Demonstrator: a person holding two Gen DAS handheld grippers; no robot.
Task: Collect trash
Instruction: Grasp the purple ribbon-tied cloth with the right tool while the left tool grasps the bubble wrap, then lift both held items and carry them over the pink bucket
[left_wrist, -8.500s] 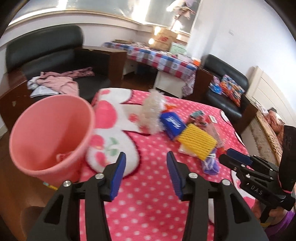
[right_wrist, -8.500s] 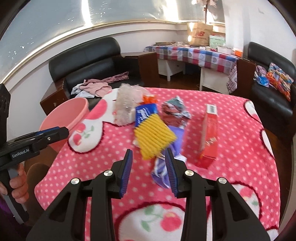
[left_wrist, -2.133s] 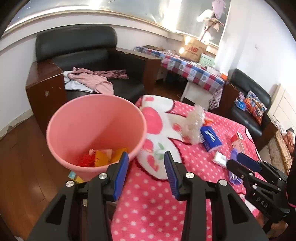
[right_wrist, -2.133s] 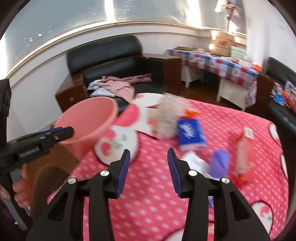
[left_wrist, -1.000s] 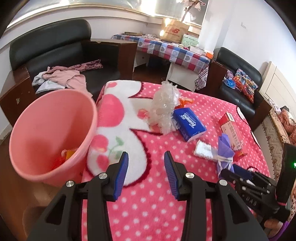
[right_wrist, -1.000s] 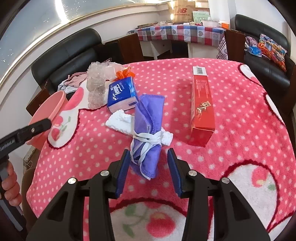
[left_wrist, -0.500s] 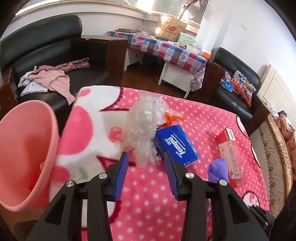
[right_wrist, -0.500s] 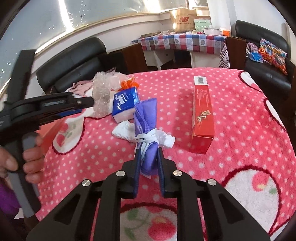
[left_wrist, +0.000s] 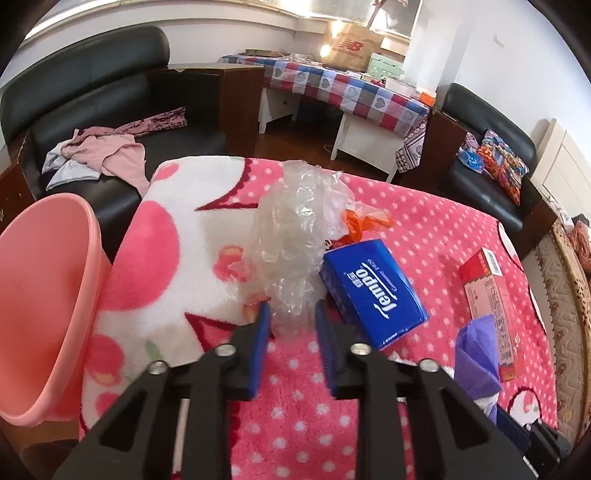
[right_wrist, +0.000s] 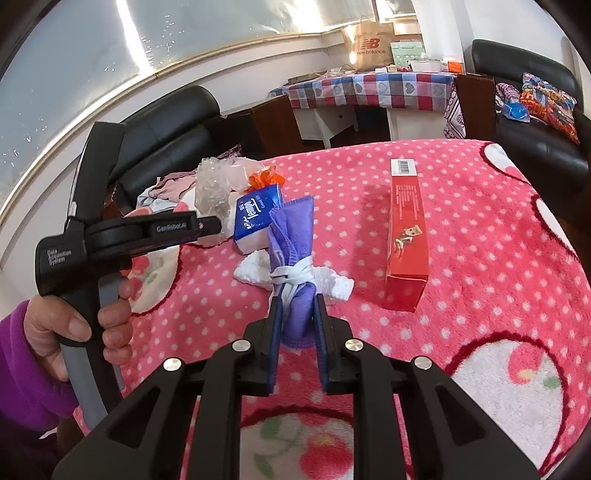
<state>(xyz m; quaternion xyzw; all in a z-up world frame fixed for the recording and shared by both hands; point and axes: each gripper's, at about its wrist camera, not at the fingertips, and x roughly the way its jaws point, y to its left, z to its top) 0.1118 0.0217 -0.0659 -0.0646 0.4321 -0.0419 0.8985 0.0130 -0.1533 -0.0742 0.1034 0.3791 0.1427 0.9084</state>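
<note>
Right tool (right_wrist: 297, 317) clamped on purple mask bundle (right_wrist: 293, 254), centre of table (right_wrist: 480, 229). Left tool (left_wrist: 291, 325) just been closing around crumpled clear plastic (left_wrist: 299, 240), contact uncertain. Pink bin (left_wrist: 40, 302) far left. Tissue pack (left_wrist: 371, 291), red box (right_wrist: 406, 236), white foam (right_wrist: 255, 271) remain.

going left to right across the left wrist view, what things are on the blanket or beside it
pink bin → clear plastic wrap → blue tissue pack → purple cloth bundle → red box
</note>
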